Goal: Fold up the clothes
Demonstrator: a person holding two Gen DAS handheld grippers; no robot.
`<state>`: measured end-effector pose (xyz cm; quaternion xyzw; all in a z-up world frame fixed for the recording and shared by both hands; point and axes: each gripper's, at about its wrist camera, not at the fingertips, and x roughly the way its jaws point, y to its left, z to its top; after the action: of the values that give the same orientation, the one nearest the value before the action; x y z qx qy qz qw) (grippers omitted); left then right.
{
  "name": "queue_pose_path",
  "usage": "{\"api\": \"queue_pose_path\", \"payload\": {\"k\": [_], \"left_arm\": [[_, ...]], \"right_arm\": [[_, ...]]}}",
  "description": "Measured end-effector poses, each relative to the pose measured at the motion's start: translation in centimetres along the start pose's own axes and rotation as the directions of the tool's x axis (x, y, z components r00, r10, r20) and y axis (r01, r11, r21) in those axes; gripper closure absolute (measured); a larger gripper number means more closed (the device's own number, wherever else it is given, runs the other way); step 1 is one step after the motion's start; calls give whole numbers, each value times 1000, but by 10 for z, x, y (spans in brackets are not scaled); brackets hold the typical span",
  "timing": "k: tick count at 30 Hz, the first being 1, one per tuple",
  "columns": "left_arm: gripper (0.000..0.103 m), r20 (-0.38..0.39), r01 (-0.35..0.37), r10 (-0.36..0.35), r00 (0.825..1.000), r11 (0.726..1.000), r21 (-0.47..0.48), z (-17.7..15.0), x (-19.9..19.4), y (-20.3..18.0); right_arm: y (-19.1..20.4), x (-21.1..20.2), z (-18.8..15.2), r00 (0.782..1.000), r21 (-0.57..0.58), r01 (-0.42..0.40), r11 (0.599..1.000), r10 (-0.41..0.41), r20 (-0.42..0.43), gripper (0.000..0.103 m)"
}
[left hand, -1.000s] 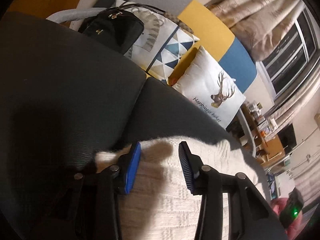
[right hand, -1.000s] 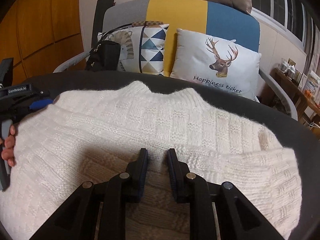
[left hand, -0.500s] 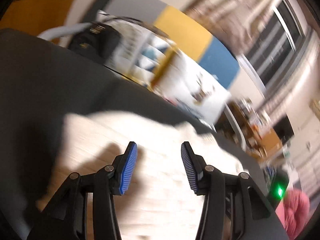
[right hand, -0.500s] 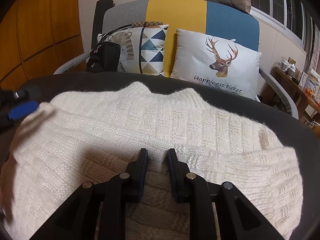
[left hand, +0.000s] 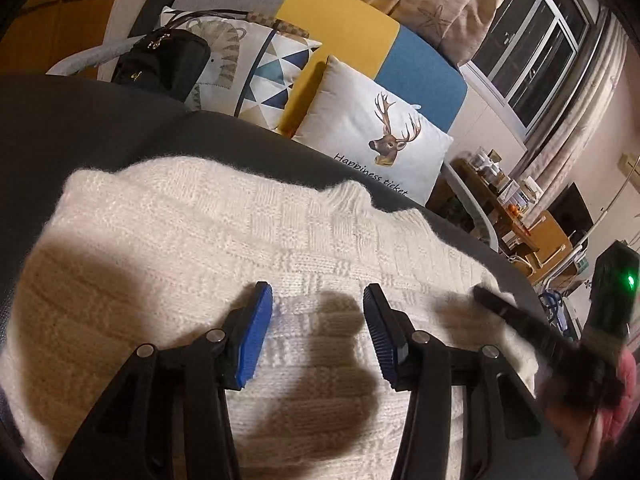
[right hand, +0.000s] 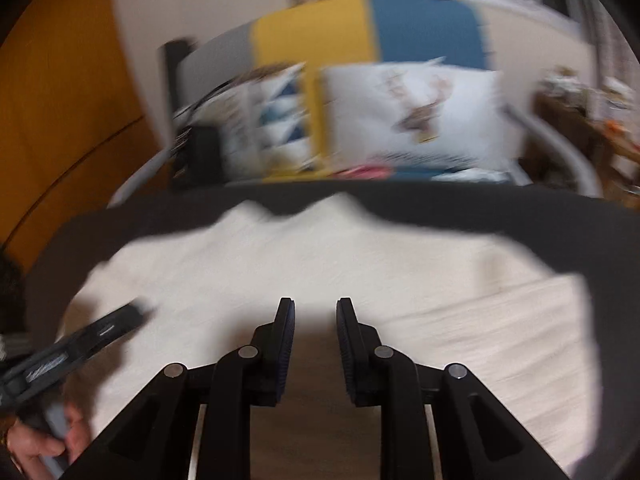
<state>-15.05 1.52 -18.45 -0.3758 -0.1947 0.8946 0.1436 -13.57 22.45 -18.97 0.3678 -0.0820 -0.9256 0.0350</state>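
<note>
A cream knitted sweater (left hand: 224, 240) lies folded on a dark grey surface (left hand: 80, 132); it also shows, blurred, in the right wrist view (right hand: 320, 264). My left gripper (left hand: 318, 300) hovers over the sweater's middle, jaws wide apart and empty. My right gripper (right hand: 314, 308) is above the sweater's near part, jaws a little apart with nothing between them. The right gripper shows at the right of the left wrist view (left hand: 520, 320); the left gripper shows at the left of the right wrist view (right hand: 80, 344).
A grey, yellow and blue sofa (left hand: 340, 24) stands behind the surface with a deer pillow (left hand: 376, 128), a triangle-pattern pillow (left hand: 264, 76) and a black bag (left hand: 164, 64). A cluttered wooden side table (left hand: 516, 216) is at the right. A window (left hand: 532, 52) with curtains is behind.
My left gripper has moved from the sweater's left corner to over its middle, still open. My right gripper has lifted up and back off the sweater; its view is now motion-blurred.
</note>
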Motion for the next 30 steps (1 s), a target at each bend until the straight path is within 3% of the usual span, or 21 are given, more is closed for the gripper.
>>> {"api": "queue_pose_path", "payload": {"k": [4, 7, 10, 14, 15, 17, 20, 24, 26, 30], "left_arm": [[53, 3, -3, 3, 1000, 1000, 2, -1, 0, 1], [53, 5, -1, 1, 1000, 1000, 1, -1, 2, 2], [53, 5, 3, -3, 1000, 1000, 0, -1, 3, 2], [53, 8, 15, -15, 1000, 1000, -8, -1, 3, 5], [53, 8, 16, -16, 1000, 1000, -8, 0, 3, 5], [53, 9, 16, -16, 1000, 1000, -8, 0, 3, 5], [53, 11, 17, -16, 1000, 1000, -8, 0, 3, 6], [53, 11, 21, -21, 1000, 1000, -12, 0, 3, 6], [53, 12, 28, -28, 1000, 999, -18, 0, 2, 7], [53, 10, 23, -22, 1000, 1000, -13, 0, 3, 6]], "right_arm": [[-71, 18, 23, 994, 123, 97, 988, -90, -63, 82], [-102, 41, 29, 977, 94, 157, 983, -141, -157, 88], [-113, 42, 32, 978, 70, 179, 981, -169, -121, 88], [-132, 13, 26, 997, 231, 80, 970, -77, -24, 85], [-138, -7, 15, 997, 275, 52, 960, -64, 34, 85], [-143, -37, -2, 991, 307, 86, 948, -113, 73, 84], [-142, -66, -26, 994, 328, 25, 944, -59, 95, 82], [-116, -57, -41, 1000, 207, 18, 978, -19, 1, 82], [-118, -49, -47, 995, 208, 92, 974, -82, -54, 87], [-134, -44, -59, 990, 243, 136, 960, -122, -74, 88]]}}
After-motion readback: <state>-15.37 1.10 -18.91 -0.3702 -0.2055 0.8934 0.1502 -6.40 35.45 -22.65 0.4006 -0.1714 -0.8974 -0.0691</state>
